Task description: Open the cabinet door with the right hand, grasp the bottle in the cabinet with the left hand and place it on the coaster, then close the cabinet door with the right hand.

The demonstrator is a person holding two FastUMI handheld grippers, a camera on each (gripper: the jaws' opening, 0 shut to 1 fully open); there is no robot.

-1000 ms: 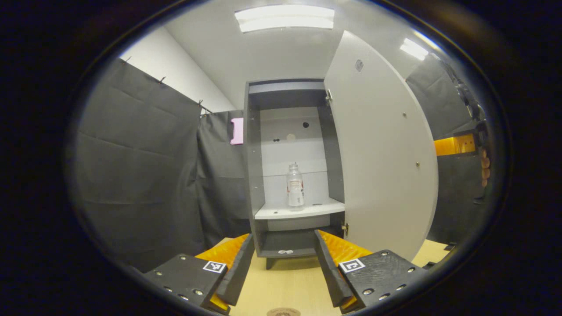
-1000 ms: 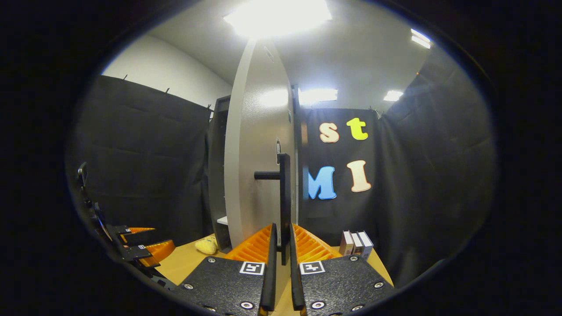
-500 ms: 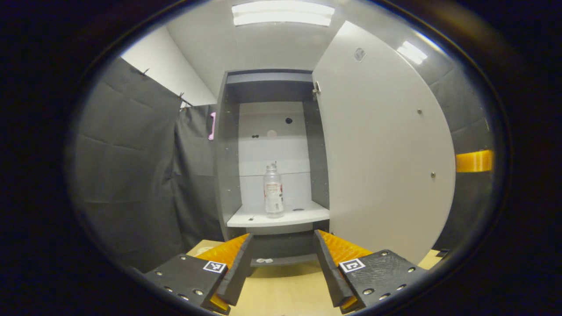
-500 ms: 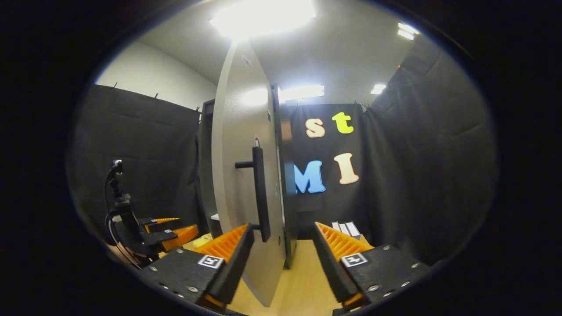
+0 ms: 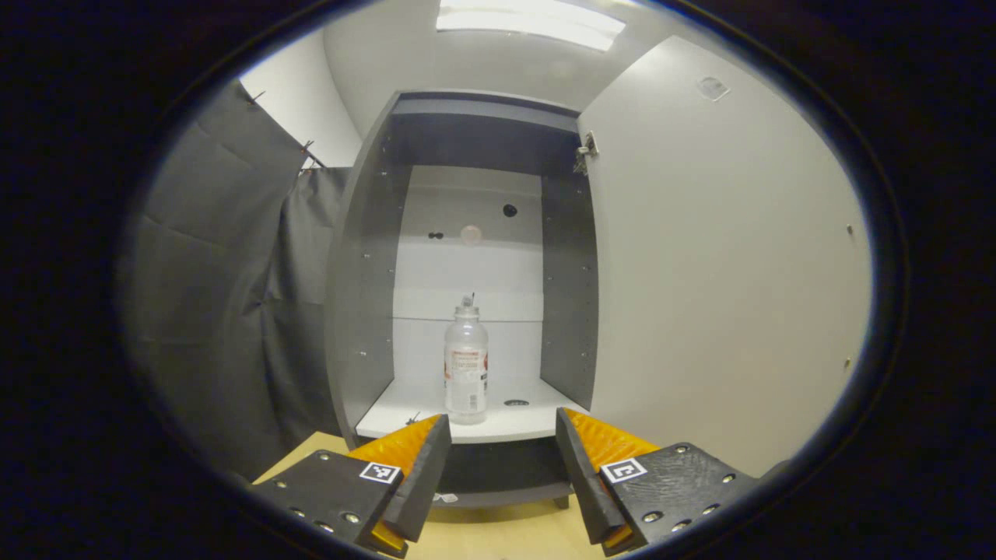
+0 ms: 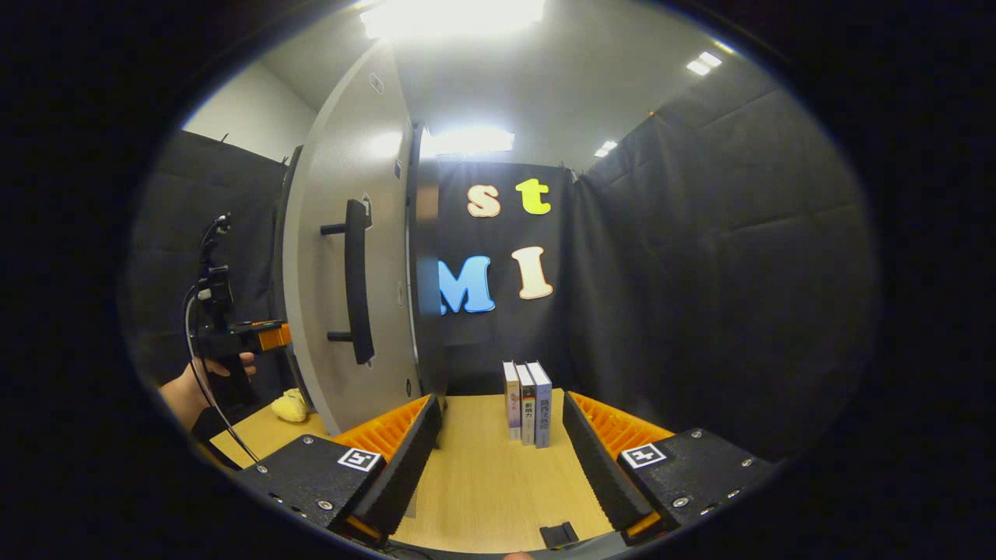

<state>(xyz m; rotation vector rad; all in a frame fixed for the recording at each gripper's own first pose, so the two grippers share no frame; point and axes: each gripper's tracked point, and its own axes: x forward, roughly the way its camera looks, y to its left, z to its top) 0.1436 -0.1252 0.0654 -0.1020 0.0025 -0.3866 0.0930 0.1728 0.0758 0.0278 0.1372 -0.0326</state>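
Observation:
In the left gripper view the grey cabinet (image 5: 366, 295) stands open, its door (image 5: 716, 272) swung out to the right. A clear bottle (image 5: 466, 362) with a label stands upright on the white shelf (image 5: 405, 416). My left gripper (image 5: 498, 459) is open, just in front of the shelf edge, the bottle a short way ahead between its fingers. In the right gripper view the door (image 6: 327, 257) with its black bar handle (image 6: 356, 280) is off to the left. My right gripper (image 6: 502, 459) is open and holds nothing. The left gripper (image 6: 264, 336), in a hand, reaches behind the door.
Three books (image 6: 527, 403) stand upright on the wooden table (image 6: 482, 482) at the back wall, ahead of the right gripper. A yellow soft object (image 6: 292, 404) lies on the table left of the door. A small black piece (image 6: 559, 534) lies near the table's front edge.
The right gripper let go of the door handle, opened and swung away to the right. The left gripper moved forward toward the cabinet, so the bottle looms larger.

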